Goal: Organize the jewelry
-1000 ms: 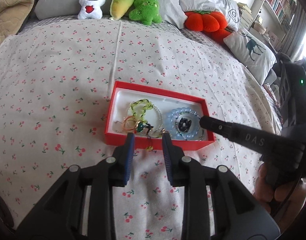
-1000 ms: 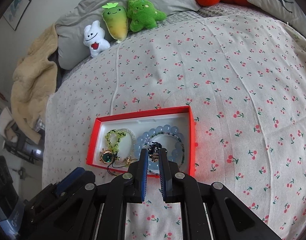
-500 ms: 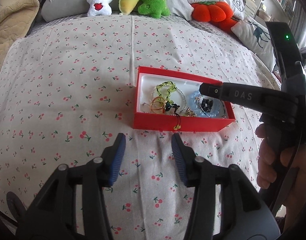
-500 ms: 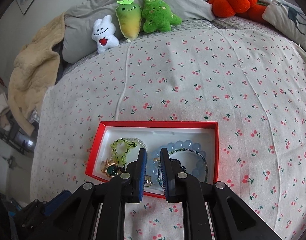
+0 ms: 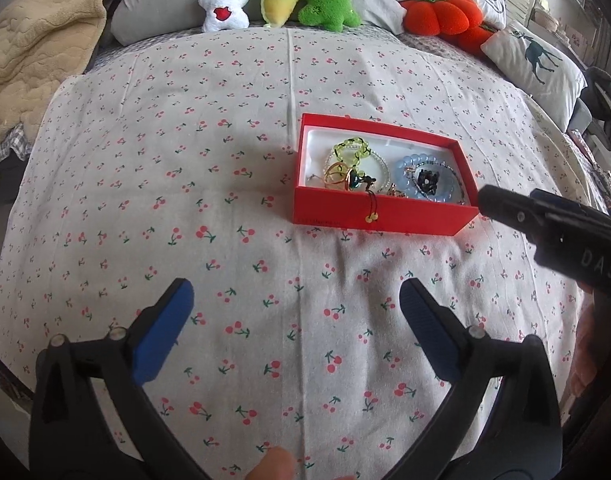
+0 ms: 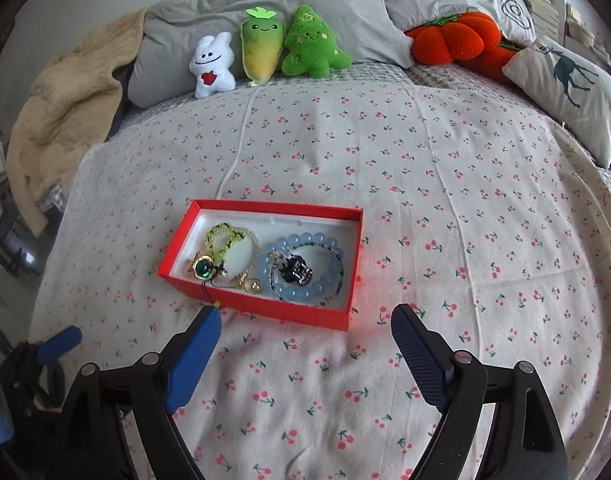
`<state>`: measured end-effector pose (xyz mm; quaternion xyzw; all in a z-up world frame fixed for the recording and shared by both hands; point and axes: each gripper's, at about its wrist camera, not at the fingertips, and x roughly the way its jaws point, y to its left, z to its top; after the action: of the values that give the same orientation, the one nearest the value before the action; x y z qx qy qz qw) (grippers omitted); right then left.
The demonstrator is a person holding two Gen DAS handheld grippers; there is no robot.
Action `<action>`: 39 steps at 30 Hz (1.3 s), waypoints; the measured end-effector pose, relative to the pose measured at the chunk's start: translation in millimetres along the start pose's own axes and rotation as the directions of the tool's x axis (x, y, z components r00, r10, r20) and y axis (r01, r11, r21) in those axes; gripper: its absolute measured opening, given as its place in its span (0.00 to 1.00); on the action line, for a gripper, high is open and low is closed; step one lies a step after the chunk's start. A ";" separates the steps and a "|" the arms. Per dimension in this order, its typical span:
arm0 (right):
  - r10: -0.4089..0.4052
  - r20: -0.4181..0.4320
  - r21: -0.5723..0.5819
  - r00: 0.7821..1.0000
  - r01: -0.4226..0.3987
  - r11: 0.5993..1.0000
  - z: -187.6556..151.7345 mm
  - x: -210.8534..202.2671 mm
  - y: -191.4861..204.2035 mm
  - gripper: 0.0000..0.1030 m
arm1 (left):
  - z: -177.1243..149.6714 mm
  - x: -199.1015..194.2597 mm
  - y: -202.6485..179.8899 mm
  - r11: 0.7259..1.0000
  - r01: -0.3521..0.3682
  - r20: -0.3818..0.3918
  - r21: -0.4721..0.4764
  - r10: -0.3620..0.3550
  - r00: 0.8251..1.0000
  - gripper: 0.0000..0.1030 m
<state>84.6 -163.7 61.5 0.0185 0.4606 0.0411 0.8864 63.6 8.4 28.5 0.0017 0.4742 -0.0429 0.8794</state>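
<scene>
Both my tools are spread wide, holding nothing: left gripper point(image 5: 293, 300) and right gripper point(image 6: 305, 326) hover over the sheet point(image 6: 445, 208), short of the box point(image 6: 265, 308). Jewelry looks all inside it; only a tassel point(image 5: 370, 210) hangs over the front wall. I'd pinch it, tuck it in.

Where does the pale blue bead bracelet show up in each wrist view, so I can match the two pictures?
Left wrist view: the pale blue bead bracelet lies right of centre, in the right end of the red box.
Right wrist view: the bracelet lies left of centre, again in the box's right half.
Shared landmark: the white plush with a red heart by the pillows in both views.
</scene>
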 end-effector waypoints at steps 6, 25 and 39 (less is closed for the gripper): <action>-0.082 -0.038 -0.065 0.996 0.080 0.995 -26.8 -15.5 6.2 1.00 | -15.3 -6.1 4.5 0.998 -0.051 -0.030 -0.031 0.050 0.998 0.99; -0.142 -0.076 -0.028 0.987 0.140 0.990 -59.9 -16.4 2.5 1.00 | -27.3 -7.7 0.9 0.994 -0.107 -0.032 -0.032 0.106 0.994 0.99; -0.147 -0.076 -0.032 0.986 0.145 0.989 -61.5 -15.6 4.9 1.00 | -29.0 -5.5 1.3 0.991 -0.129 -0.036 -0.029 0.128 0.991 0.99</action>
<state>25.1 -160.5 39.2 -0.0284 0.4944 -0.0172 0.8686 36.4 11.3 17.1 0.0193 0.4886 0.0210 0.8720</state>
